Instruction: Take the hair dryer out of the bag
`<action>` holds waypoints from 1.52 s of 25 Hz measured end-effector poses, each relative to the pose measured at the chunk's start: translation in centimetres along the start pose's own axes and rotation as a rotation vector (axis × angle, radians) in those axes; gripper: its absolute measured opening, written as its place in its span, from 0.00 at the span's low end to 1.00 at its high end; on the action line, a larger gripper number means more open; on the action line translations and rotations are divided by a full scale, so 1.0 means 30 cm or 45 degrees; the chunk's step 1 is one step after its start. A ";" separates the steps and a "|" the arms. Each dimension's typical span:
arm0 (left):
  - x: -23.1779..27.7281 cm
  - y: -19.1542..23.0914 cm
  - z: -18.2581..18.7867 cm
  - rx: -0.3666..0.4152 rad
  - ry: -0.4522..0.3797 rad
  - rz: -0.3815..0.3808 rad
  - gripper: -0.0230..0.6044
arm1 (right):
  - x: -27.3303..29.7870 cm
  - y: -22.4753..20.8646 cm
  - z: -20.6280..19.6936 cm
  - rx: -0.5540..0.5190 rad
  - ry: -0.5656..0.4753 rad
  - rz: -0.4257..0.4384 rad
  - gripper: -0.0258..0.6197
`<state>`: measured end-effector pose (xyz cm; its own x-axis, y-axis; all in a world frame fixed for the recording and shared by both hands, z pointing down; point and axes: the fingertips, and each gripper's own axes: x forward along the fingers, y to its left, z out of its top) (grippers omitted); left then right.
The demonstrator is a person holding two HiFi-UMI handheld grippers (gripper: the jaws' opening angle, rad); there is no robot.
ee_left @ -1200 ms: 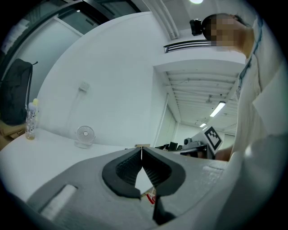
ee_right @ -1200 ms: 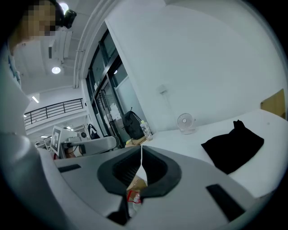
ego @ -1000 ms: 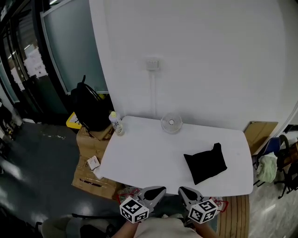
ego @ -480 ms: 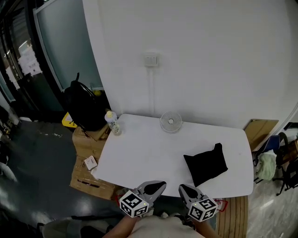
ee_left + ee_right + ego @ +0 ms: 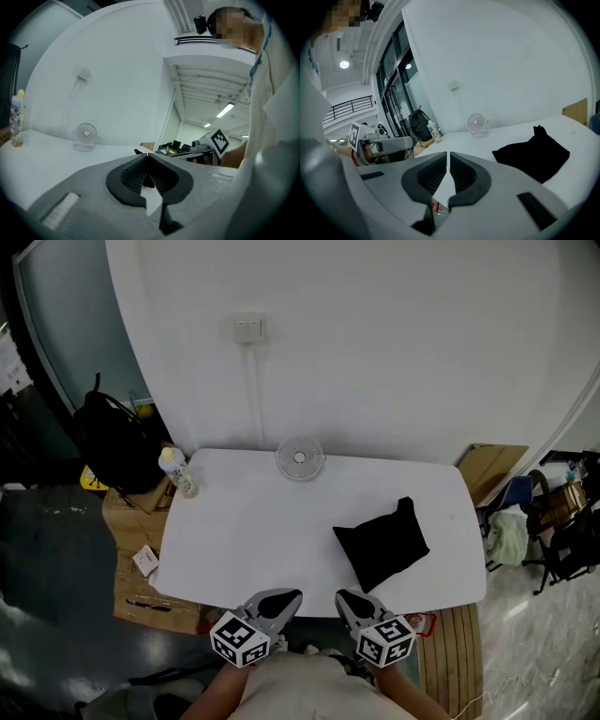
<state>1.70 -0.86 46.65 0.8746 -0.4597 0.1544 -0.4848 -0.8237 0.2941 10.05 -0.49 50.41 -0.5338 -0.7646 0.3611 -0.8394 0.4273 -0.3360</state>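
A black cloth bag point(image 5: 380, 545) lies closed on the right half of the white table point(image 5: 253, 531); the right gripper view shows the bag point(image 5: 534, 154) ahead and to the right. No hair dryer shows anywhere. My left gripper point(image 5: 286, 595) and my right gripper point(image 5: 343, 597) hover side by side at the table's near edge, short of the bag, each shut with nothing between the jaws. In the left gripper view the left gripper point(image 5: 148, 156) has its tips together; the right gripper point(image 5: 448, 154) looks the same in its own view.
A small white desk fan point(image 5: 299, 458) stands at the table's back edge, and a bottle point(image 5: 176, 472) at its back left corner. A black backpack point(image 5: 117, 442) and cardboard boxes point(image 5: 141, 554) sit on the floor to the left. Chairs with clutter point(image 5: 553, 531) stand to the right.
The head view has swung, so the table, fan and bag sit further left and lower in the picture. Both grippers stay shut at the near edge, slightly lower.
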 end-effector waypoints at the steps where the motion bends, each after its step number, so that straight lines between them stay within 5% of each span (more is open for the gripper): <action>1: 0.009 0.005 -0.007 -0.003 0.006 -0.004 0.06 | 0.004 -0.014 -0.005 -0.013 0.009 -0.014 0.07; 4: 0.038 0.019 -0.026 -0.010 0.027 -0.016 0.06 | 0.019 -0.064 -0.020 -0.057 0.043 -0.062 0.08; 9: 0.073 0.052 -0.047 -0.011 0.050 -0.017 0.06 | 0.053 -0.170 -0.044 -0.119 0.117 -0.136 0.33; 17: 0.091 0.127 -0.070 -0.039 0.079 0.012 0.06 | 0.124 -0.340 -0.061 -0.128 0.212 -0.208 0.47; 24: 0.099 0.161 -0.104 -0.065 0.113 0.017 0.15 | 0.186 -0.504 -0.136 -0.158 0.388 -0.305 0.55; 38: 0.085 0.193 -0.137 -0.101 0.135 0.027 0.18 | 0.262 -0.686 -0.305 -0.460 0.901 -0.408 0.63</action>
<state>1.15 -5.43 52.62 0.8622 -0.4354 0.2589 -0.5046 -0.7833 0.3630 22.18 -10.87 68.11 -0.1029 -0.4452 0.8895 -0.8776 0.4616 0.1295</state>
